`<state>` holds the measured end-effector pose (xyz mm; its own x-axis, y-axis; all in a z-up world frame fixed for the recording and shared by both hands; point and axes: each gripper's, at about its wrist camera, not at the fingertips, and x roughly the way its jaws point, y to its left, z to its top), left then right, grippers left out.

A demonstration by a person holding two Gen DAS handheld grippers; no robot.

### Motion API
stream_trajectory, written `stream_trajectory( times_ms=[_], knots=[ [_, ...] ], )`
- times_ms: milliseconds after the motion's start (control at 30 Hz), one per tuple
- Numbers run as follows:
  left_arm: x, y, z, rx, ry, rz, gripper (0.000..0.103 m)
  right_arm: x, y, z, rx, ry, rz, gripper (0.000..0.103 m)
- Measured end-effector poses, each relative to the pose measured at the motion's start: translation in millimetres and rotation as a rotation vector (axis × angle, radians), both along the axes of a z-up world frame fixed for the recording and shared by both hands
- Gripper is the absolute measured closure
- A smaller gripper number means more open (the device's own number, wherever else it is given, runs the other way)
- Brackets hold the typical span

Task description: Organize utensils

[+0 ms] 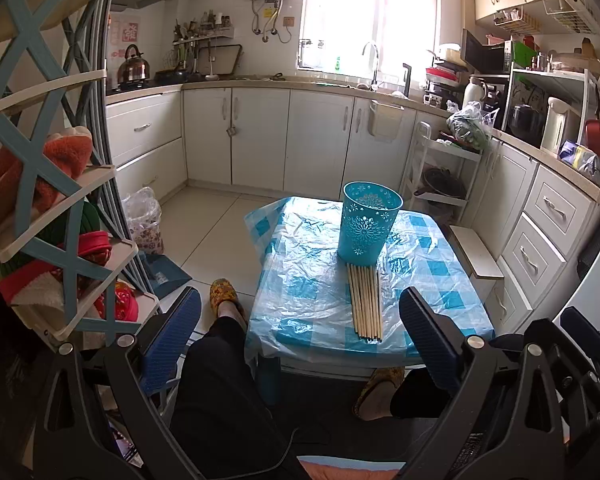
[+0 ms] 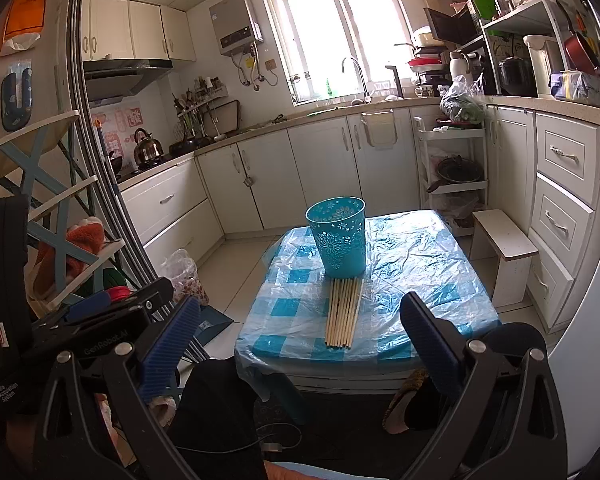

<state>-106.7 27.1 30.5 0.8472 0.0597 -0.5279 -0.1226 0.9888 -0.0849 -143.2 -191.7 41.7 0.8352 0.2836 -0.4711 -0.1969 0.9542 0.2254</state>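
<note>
— Sitting upright toward the far end of the tabletop (image 1: 312,280) is a teal cut-out holder (image 1: 370,226), and a row of wooden chopsticks (image 1: 365,304) is lying flat just in front of it, the far tips reaching its base.

— Are the chopsticks spreading out at all?

— No, they are lying side by side in one neat bundle, pointing from the holder toward the near edge. A checked blue-and-white cover under crinkled clear plastic is covering the tabletop.

— What are the tongs doing?

— The left tongs (image 1: 300,344) are hovering short of the near edge, fingers spread wide apart and gripping nothing. The right tongs (image 2: 300,344) are doing likewise: wide apart, empty, with the chopsticks showing between their blue pads (image 2: 172,344).

— Anyone showing?

— A person's dark-trousered legs (image 1: 216,380) are showing below the tongs, with patterned slippers (image 1: 224,294) resting on the floor beside the tabletop. A white stool (image 2: 504,248) is standing to its right, near the drawers.
</note>
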Motion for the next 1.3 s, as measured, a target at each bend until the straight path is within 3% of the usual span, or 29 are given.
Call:
stream_trajectory(
  times_ms=[1300],
  knots=[
    [-0.1, -3.0, -2.2, 0.002, -0.002, -0.001, 0.008, -2.2, 2.0, -1.2, 0.005, -0.016, -0.002, 0.007]
  ],
)
